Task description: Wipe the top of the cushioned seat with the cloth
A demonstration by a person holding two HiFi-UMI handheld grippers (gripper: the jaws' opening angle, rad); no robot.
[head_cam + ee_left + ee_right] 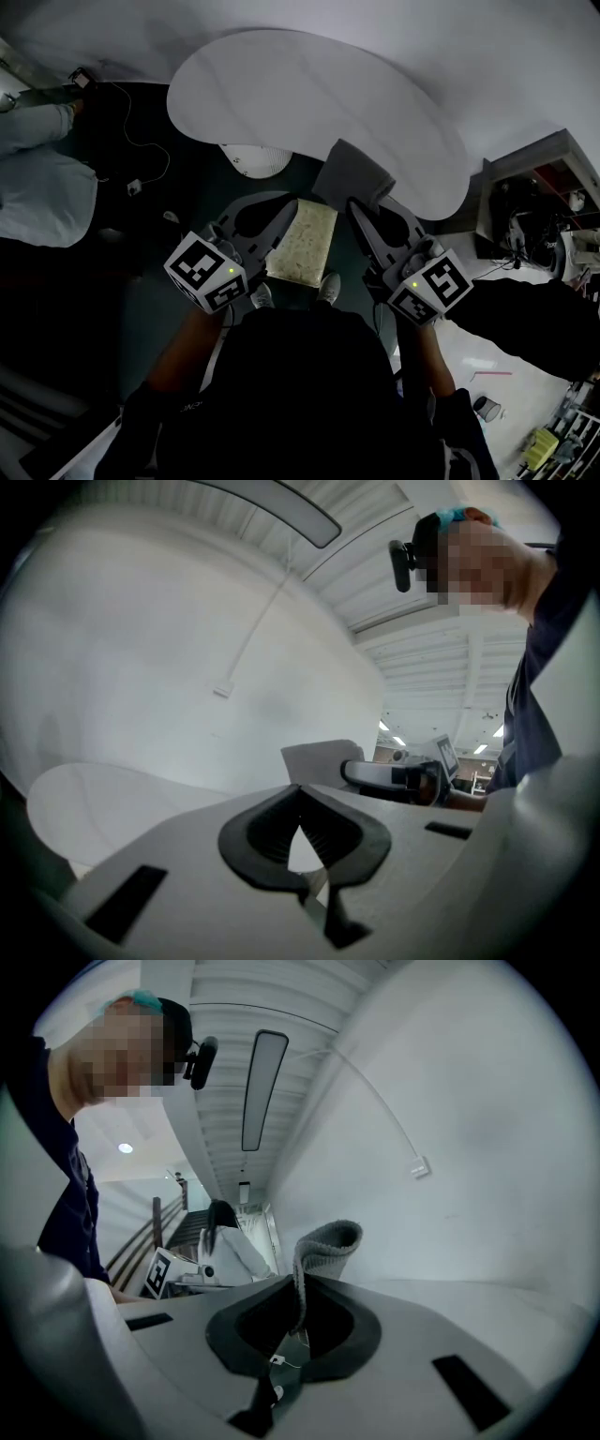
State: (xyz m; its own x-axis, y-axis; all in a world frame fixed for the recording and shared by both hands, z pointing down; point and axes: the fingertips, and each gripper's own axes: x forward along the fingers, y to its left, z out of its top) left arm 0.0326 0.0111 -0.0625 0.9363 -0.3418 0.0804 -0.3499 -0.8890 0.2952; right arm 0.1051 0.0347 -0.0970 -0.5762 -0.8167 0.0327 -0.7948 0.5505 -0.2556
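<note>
The cushioned seat (302, 242) is a speckled cream pad below me, between the two grippers. My right gripper (357, 205) is shut on a grey cloth (352, 172), which stands up from its tips above the seat's far right corner. In the right gripper view the cloth (327, 1242) hangs folded between the jaws of that gripper (301, 1290). My left gripper (287, 212) hovers over the seat's left edge, shut with nothing held. In the left gripper view its tips (301, 805) meet, with the cloth (317, 762) and the right gripper (394, 775) beyond.
A white curved table (309, 98) lies just beyond the seat, with a white round object (255, 157) under its edge. A seated person (37, 183) is at the far left, with cables (141, 159) on the dark floor. Shelving (548, 192) stands at the right.
</note>
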